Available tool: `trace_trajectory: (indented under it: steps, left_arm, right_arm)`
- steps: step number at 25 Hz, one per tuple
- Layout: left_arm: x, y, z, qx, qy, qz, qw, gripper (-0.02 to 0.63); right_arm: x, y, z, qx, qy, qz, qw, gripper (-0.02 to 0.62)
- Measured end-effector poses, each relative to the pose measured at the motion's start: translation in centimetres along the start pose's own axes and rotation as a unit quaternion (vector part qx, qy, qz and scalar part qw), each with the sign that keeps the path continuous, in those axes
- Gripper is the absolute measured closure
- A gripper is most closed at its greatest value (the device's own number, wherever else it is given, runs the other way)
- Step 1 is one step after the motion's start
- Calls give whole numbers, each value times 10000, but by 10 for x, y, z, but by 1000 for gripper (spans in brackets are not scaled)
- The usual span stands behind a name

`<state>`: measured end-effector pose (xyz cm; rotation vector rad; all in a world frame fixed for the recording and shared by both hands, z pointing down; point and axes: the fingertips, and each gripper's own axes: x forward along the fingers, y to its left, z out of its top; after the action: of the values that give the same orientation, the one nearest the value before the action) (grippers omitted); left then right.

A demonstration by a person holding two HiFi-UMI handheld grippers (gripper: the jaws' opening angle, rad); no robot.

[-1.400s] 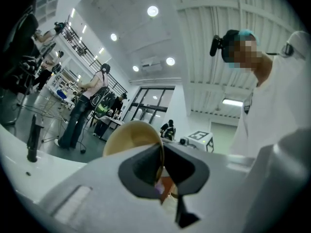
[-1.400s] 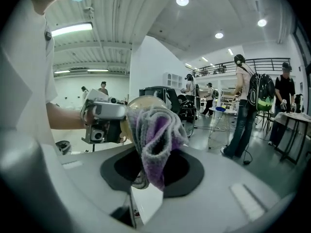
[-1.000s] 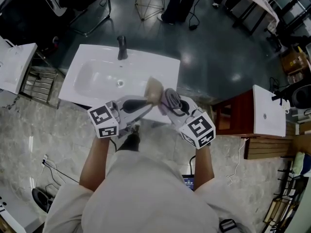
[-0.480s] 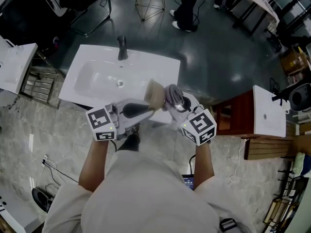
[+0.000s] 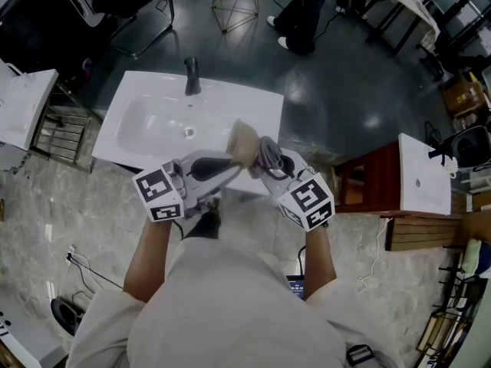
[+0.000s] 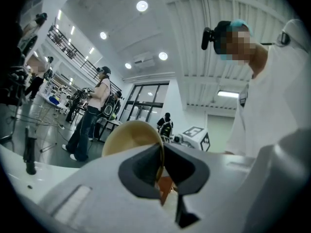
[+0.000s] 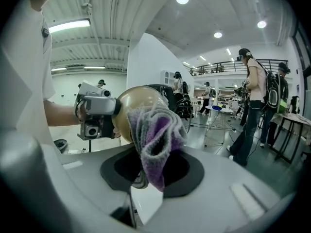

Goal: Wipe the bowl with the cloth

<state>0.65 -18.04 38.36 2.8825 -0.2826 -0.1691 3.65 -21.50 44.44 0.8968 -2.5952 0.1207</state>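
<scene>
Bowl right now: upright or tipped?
Tipped on its side. The left gripper pinches the bowl by its rim in mid-air; the right gripper view shows its rounded outside behind the cloth.

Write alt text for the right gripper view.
The right gripper clamps a bunched grey and purple cloth, held up to a tan bowl. The left gripper grips the bowl's rim at the picture's left. People stand in a bright hall behind.

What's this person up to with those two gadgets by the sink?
A person is wiping a bowl using two hand-held grippers. The left gripper clamps the bowl's rim, holding it up over the front edge of the white sink. The right gripper pinches a purple-grey cloth against the bowl.
</scene>
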Motion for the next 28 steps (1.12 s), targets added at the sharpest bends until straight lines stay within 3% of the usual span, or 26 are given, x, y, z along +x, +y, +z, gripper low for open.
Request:
trace_trajectory:
  steps: [7,17,21,28]
  left_arm:
    - [6,11,-18,136,350,119,9992,591]
    - [0,12,-14,92,259,192,9994,592]
    - [-3,16,-15,511,631,531,9953,592]
    - [-4,15,-18,934,972,1352,9816,592]
  right_arm:
    - [-3,10,-10,67,128,184,9997,492]
    - [-19,11,12,382,-417,348,9978,494]
    - [-36,8,29,496,-830,83,9953,494]
    - [-81,-10,43,605,-1044,-957,9881,494]
